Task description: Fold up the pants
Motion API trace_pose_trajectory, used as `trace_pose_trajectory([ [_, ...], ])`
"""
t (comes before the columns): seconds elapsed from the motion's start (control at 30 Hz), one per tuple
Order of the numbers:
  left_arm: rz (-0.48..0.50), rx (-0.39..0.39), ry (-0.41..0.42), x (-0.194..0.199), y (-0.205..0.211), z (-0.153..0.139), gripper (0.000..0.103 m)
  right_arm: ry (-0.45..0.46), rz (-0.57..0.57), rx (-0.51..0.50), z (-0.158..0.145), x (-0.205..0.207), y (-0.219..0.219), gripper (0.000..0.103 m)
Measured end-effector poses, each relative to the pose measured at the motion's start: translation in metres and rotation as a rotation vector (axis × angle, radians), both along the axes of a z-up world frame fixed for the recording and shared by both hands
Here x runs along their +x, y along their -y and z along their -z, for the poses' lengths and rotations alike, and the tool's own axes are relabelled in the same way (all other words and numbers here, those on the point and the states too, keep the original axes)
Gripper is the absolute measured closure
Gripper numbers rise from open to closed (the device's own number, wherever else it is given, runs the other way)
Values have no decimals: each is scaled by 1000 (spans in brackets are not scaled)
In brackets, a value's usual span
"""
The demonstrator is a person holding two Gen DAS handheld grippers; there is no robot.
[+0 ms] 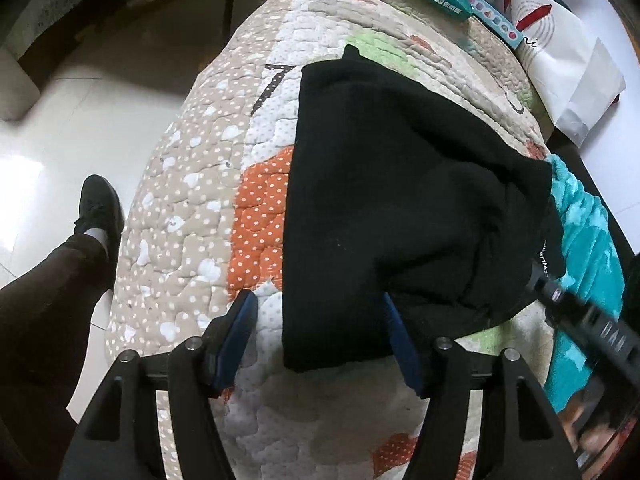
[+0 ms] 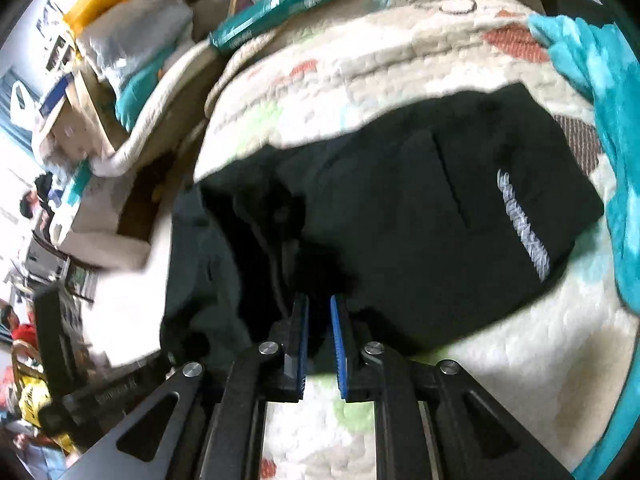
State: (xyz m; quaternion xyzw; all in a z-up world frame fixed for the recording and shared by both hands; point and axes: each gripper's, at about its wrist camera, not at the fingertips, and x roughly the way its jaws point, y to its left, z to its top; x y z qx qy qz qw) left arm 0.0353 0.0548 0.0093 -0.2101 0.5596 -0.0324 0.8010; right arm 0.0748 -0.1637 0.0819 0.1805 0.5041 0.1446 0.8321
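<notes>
one pair of black fleece pants [image 1: 384,200] lying on quilted mat [image 1: 192,208]; left gripper [image 1: 320,320] gaping wide, right gripper [image 2: 319,304] pinching pants; white lettering showing only in right view.

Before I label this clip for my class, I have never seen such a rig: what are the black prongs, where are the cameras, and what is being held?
No robot here: a person holds a two-finger gripper in each hand, each with a fisheye camera looking along its fingers. The left wrist view shows the left gripper open, its blue pads astride the near edge of the black pants, gripping nothing. The right wrist view shows the right gripper nearly closed on dark cloth of the pants; blur hides whether it pinches. The pants lie on a patterned quilt, a teal blanket beside them.
</notes>
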Motion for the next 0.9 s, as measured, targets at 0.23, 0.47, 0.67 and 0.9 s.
trace_pose_trajectory([
  [0.23,42,140,-4,3,26,0,29,90,-84,158,-26,39,-28,91],
  [0.47,7,154,-47,7,30,-1,25,108,-110,-22,-42,85,-36,90],
  [0.67,-19,-28,74,15,16,-43,33,-58,-187,36,-7,66,-20,90],
  [0.9,129,-176,166,43,36,-39,28,-181,-288,431,17,64,-35,87],
])
